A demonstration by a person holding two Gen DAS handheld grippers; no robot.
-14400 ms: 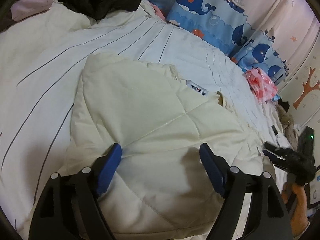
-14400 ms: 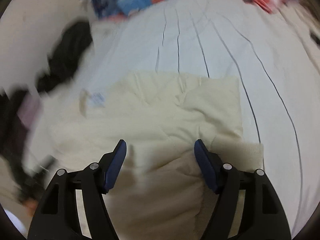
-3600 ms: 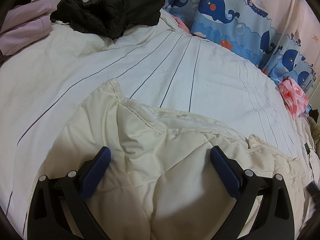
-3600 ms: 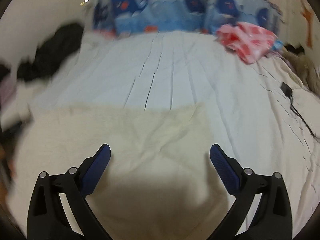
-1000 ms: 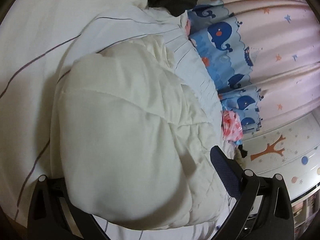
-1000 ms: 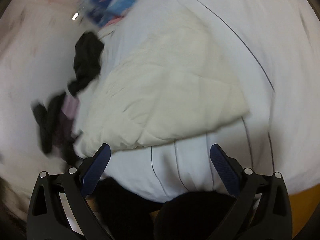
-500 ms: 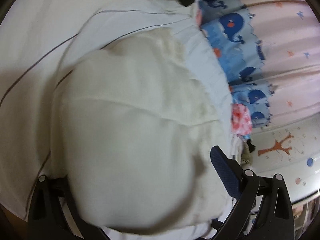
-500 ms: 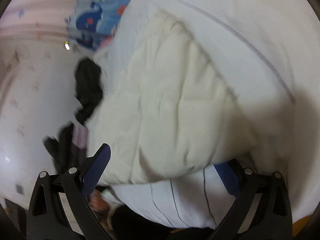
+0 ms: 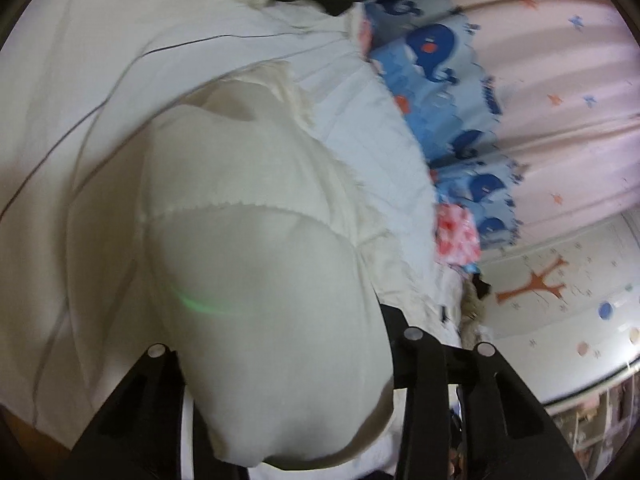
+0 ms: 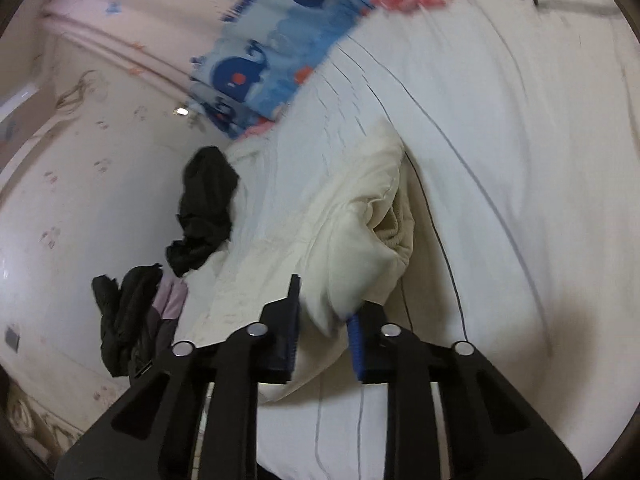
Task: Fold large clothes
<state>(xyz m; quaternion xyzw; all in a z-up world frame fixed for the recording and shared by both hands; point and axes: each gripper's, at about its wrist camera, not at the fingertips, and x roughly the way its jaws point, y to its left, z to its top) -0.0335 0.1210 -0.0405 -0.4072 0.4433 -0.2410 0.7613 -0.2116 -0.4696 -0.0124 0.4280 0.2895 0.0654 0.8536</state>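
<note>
A cream quilted jacket (image 9: 248,216) lies folded into a thick bundle on the white striped bed sheet (image 9: 80,60). My left gripper (image 9: 280,340) has closed in on the near end of the bundle, whose padded bulge hides both fingertips. In the right wrist view the same jacket (image 10: 344,224) runs away from me, and my right gripper (image 10: 324,332) is shut on its near edge, with cream cloth pinched between the blue pads (image 10: 354,344).
A black garment (image 10: 206,208) and a dark and lilac pile (image 10: 136,308) lie at the bed's left side. A blue whale-print curtain (image 9: 440,72) and a pink floral cloth (image 9: 456,236) are at the far edge. A wall with a tree sticker (image 9: 532,280) is beyond.
Both grippers have narrowed from wide open and closed on the ends of the folded jacket. Both views have tilted and moved in closer to the bundle.
</note>
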